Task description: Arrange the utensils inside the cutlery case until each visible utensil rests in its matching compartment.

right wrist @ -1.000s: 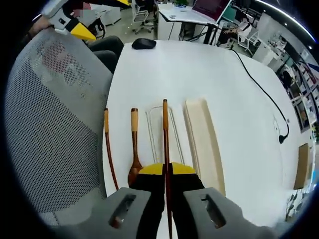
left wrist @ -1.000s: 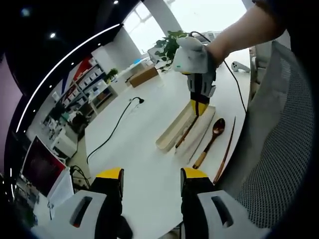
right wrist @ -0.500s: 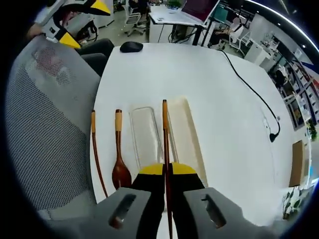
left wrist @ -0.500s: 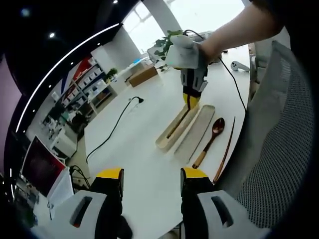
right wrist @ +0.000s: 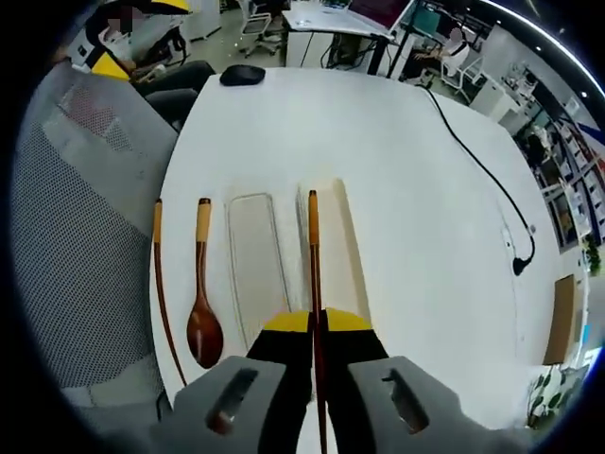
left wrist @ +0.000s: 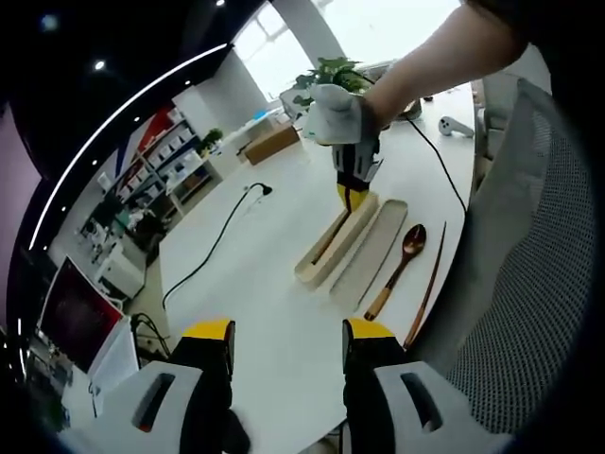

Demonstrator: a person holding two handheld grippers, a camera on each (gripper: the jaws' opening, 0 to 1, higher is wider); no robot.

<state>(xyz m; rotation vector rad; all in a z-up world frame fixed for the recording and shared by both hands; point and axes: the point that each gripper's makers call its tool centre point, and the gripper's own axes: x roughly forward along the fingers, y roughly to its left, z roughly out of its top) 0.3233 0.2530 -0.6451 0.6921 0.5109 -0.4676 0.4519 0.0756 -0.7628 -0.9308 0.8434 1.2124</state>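
My right gripper (right wrist: 317, 322) is shut on a dark wooden chopstick (right wrist: 313, 255) with an orange tip, held lengthwise over the beige case tray (right wrist: 342, 248). Beside the tray lies the clear lid (right wrist: 253, 260). A wooden spoon (right wrist: 201, 307) and a second chopstick (right wrist: 161, 288) lie on the white table between the lid and the chair. In the left gripper view, my left gripper (left wrist: 284, 336) stands open and holds nothing near the table's edge, well short of the tray (left wrist: 326, 253), lid (left wrist: 371, 257) and spoon (left wrist: 397, 270). There the right gripper (left wrist: 352, 184) hangs over the tray's far end.
A grey mesh chair back (right wrist: 76, 227) stands against the table edge next to the loose chopstick (left wrist: 430, 284). A black cable (right wrist: 482, 151) crosses the table, and a black mouse (right wrist: 243, 76) sits at its far end. A cardboard box (left wrist: 274, 144) and a plant (left wrist: 331, 76) are farther off.
My right gripper has carried the chopstick sideways, from above the clear lid to above the beige tray, away from the chair. The left gripper has stayed open in place.
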